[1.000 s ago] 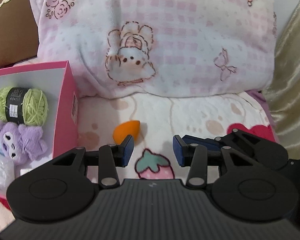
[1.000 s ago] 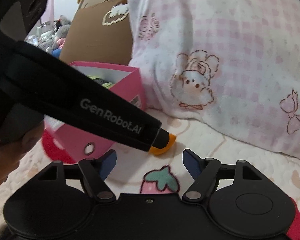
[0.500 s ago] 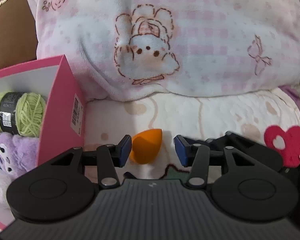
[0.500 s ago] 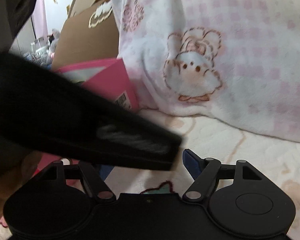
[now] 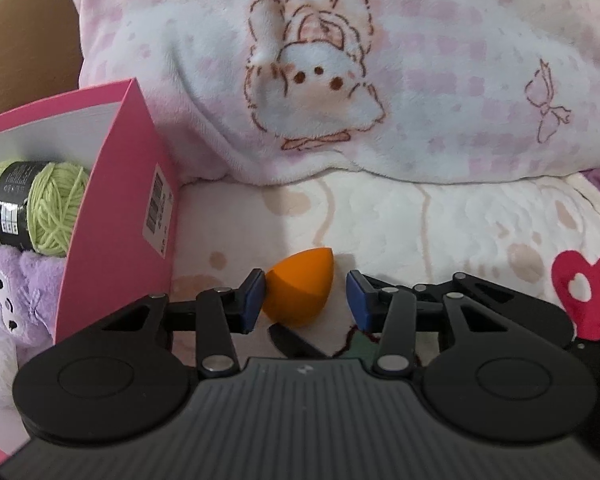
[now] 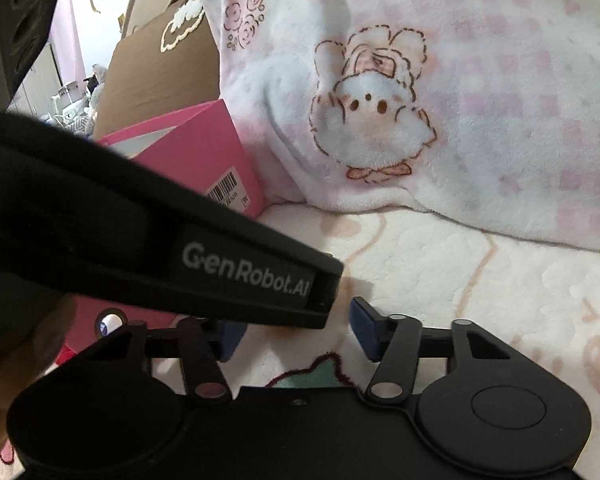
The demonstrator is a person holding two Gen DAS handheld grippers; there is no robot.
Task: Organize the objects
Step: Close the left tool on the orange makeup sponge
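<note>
Fleecy bed blanket [image 5: 440, 220] carries a pink box [image 5: 116, 216] already holding yarn [image 5: 36, 204] and a plush toy [image 5: 16, 292]. Left gripper [image 5: 306, 294] jaws, just closing, straddle the unpacked orange sponge [image 5: 300, 288], not yet clamped; right gripper [image 6: 296, 334] jaws, also just closing, stand apart, empty.

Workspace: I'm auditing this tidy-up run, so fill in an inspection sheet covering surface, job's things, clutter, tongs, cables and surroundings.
Surface: plush blanket with printed motifs.
Job's things: orange sponge loose on the blanket; pink box beside it holds green yarn and a purple plush.
Clutter: nothing seen.
Tongs: left tongs have just been closing and straddle the sponge, with one pad touching it and the other apart. Right tongs have also just been closing, nothing seen between them, partly hidden behind the left tool.
Cables: nothing seen.
Surroundings: bunny-print pillow behind, cardboard at the back left.
</note>
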